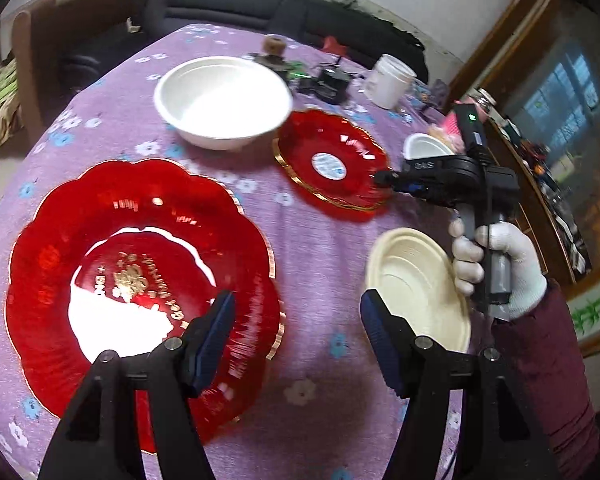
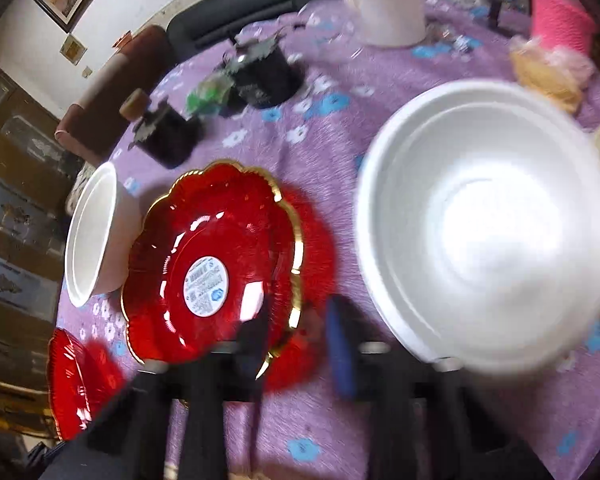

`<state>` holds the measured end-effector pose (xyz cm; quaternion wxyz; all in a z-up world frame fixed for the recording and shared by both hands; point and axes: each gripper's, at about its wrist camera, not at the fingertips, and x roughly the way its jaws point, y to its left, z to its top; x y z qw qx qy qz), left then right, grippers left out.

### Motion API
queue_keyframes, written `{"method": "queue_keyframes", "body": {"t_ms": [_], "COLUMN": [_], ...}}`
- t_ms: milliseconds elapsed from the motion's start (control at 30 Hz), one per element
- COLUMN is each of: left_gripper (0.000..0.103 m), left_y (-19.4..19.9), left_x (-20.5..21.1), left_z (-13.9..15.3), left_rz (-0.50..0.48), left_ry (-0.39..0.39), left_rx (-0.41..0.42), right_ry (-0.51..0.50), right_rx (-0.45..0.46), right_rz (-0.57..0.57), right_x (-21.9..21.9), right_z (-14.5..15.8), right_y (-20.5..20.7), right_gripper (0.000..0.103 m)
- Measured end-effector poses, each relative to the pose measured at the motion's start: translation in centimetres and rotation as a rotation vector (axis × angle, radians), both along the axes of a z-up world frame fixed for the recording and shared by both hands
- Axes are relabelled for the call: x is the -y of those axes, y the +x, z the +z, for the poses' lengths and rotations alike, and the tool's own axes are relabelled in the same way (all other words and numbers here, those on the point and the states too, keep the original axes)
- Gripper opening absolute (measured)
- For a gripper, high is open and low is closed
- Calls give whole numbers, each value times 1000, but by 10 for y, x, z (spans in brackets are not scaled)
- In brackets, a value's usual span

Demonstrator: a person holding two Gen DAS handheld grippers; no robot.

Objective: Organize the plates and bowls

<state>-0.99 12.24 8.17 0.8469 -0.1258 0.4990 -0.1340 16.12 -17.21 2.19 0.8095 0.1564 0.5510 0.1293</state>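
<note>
A large red scalloped plate [image 1: 140, 280] lies on the purple tablecloth at near left; its edge shows in the right wrist view [image 2: 72, 384]. My left gripper [image 1: 300, 340] is open and empty above the cloth, its left finger over that plate's rim. A small red gold-rimmed plate [image 1: 332, 164] [image 2: 212, 264] sits mid-table. My right gripper [image 2: 296, 344] [image 1: 384, 178] is at that plate's near edge, jaws a little apart, one finger over the rim; whether it grips is blurred. A big white bowl [image 1: 224, 100] [image 2: 488, 224], a cream plate [image 1: 420, 288] and a small white bowl [image 1: 424, 146] [image 2: 92, 236] lie around.
A white tub [image 1: 390, 80] [image 2: 384, 0], black jars [image 2: 268, 72], a pink basket [image 2: 560, 24] and small clutter stand at the table's far side. A dark sofa [image 1: 260, 4] runs behind the table; a wooden cabinet [image 1: 540, 120] is at right.
</note>
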Motion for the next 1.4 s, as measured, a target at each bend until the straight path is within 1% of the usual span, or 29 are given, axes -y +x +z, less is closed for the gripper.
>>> {"method": "queue_keyframes", "body": {"t_ms": [33, 67, 167, 300, 400, 467, 600, 667, 700, 800, 867, 933, 1000, 1033, 1067, 1133, 1200, 1300, 1400], "left_gripper": [64, 64, 64, 64, 64, 64, 64, 63, 63, 63, 63, 63, 45, 38, 36, 32, 31, 31, 31], "left_y": [2, 5, 13, 24, 45, 65, 102, 118, 125, 141, 149, 150, 148, 147, 144, 141, 136, 125, 115], "left_x": [-2, -2, 4, 24, 40, 52, 77, 91, 96, 105, 109, 116, 123, 125, 126, 122, 117, 107, 96], "left_z": [-2, -3, -5, -4, -6, -7, -15, -26, -33, -53, -60, -58, -58, -55, -52, -45, -36, -16, 1], "left_rz": [5, 8, -1, -32, -51, -56, -66, -72, -70, -59, -51, -59, -80, -72, -72, -67, -57, -50, -35], "left_ry": [-4, -10, -20, 3, 0, 5, 65, 131, 152, 173, 179, 198, 198, 232, 234, 209, 181, 138, 122], "left_rx": [-5, -11, -19, -13, -40, -51, -62, -84, -109, -193, -221, -204, -207, -195, -183, -163, -145, -105, -69], "right_ry": [34, 41, 1, -29, -42, -50, -8, 13, 21, 49, 64, 78, 84, 87, 73, 49, 70, 84, 53], "right_rx": [-4, -2, 11, 16, 15, 29, 31, 29, 28, 24, 27, 29, 36, 43, 52, 79, 99, 143, 202], "right_rz": [-2, 3, 23, 17, -3, -17, -37, -34, -33, -36, -38, -37, -33, -32, -37, -43, -48, -56, -54], "right_x": [1, 1, 3, 24, 46, 58, 66, 64, 63, 61, 61, 63, 62, 63, 63, 63, 66, 65, 54], "right_z": [0, 1, 5, 11, 12, 13, 7, 4, 3, -2, -4, -5, -5, -4, -3, 2, 8, 25, 48], "right_y": [-1, -4, -18, -46, -66, -75, -77, -76, -76, -74, -73, -73, -74, -75, -76, -81, -85, -91, -99], "right_gripper": [11, 11, 11, 11, 10, 10, 10, 10, 10, 10, 10, 10, 10, 11, 10, 10, 10, 10, 10]}}
